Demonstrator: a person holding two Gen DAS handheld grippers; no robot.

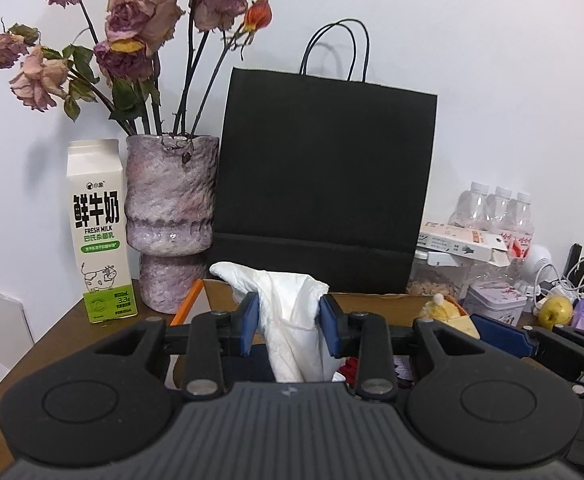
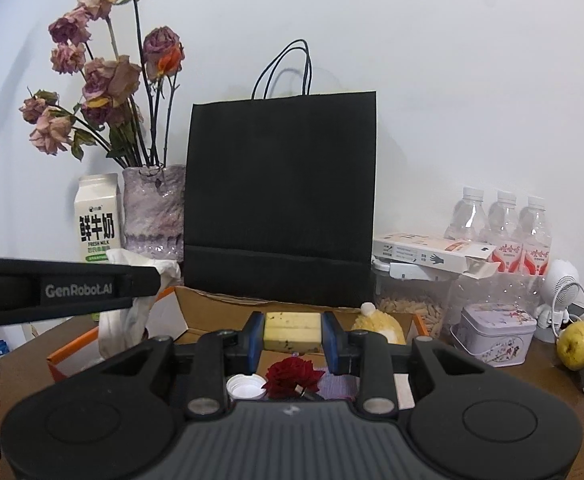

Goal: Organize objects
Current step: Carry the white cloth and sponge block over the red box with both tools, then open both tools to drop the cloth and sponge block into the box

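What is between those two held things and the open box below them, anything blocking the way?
Nothing visible blocks it. The left gripper holds a white tissue and the right gripper a yellow block, both above the open cardboard box. Inside lie a red rose and white cap.

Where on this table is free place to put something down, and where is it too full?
Bare table shows in front of the milk carton and vase. A smaller patch lies before the tin and pear. Crowded: the back right around the bottles, and the open box.

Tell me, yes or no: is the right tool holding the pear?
No. The right tool grips a yellow block; the pear sits on the table far right.
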